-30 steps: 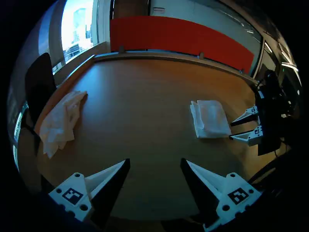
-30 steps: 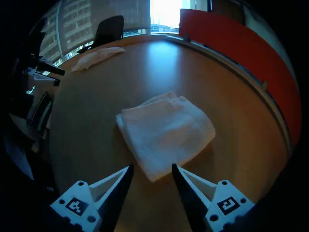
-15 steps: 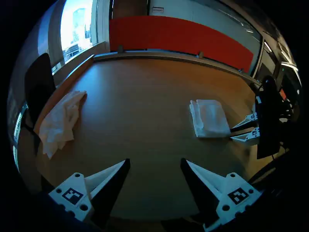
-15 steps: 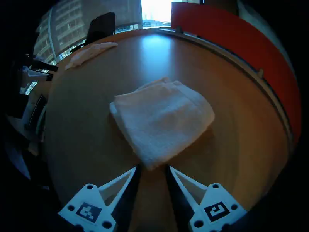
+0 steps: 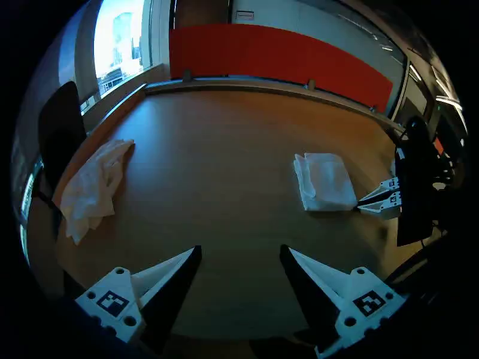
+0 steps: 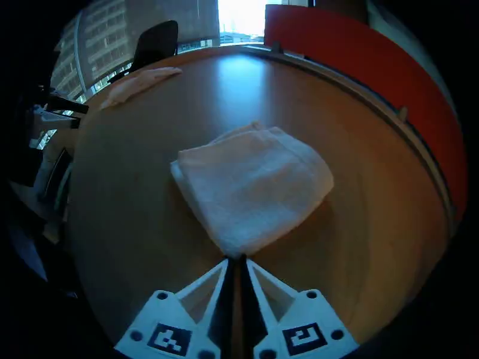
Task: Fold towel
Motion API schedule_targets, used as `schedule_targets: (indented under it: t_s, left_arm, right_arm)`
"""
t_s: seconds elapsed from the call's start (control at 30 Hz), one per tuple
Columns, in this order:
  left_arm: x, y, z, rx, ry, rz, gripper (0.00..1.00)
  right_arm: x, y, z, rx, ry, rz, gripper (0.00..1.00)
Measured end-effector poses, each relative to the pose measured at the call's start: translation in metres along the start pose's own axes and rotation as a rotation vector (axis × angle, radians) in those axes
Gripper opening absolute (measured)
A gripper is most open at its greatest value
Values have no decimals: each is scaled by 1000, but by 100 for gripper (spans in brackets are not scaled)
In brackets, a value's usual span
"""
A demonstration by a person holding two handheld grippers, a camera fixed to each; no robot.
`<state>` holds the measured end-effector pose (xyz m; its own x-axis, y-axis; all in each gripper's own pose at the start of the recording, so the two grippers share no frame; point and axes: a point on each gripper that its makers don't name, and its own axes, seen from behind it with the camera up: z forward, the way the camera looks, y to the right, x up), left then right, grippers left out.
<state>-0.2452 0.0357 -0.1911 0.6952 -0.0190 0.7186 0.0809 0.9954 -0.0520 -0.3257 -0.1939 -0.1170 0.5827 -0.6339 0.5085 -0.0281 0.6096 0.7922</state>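
Note:
A folded white towel (image 6: pixel 254 185) lies on the round wooden table (image 6: pixel 138 179). Its near corner meets the tips of my right gripper (image 6: pixel 237 261), which is shut on that corner with only a thin slit between the fingers. From the left gripper view the same folded towel (image 5: pixel 325 188) lies at centre right, with the right gripper (image 5: pixel 366 204) pinching its near right corner. My left gripper (image 5: pixel 239 251) hovers open over bare table (image 5: pixel 221 155) near the front edge, holding nothing. It also appears far off as the left gripper (image 6: pixel 60 110).
A second, crumpled white towel (image 5: pixel 93 188) lies by the table's left rim, also seen as the crumpled towel (image 6: pixel 141 81). A dark chair (image 6: pixel 157 39) stands behind it by the windows. A red panel (image 5: pixel 281 57) lines the table's far edge.
My right gripper has closed from open onto the folded towel's near corner. The left gripper has stayed still and open.

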Motion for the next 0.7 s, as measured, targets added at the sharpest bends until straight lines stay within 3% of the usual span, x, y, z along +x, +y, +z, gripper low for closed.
schedule_targets:
  t_s: [0.27,0.7]
  left_arm:
    - [4,-1,1,-5,11,-3,97]
    - [29,3,2,-28,66,21,97]
  right_arm:
    - [23,4,-10,-6,37,-14,3]
    - [114,41,-55,-55,116,-53,3]
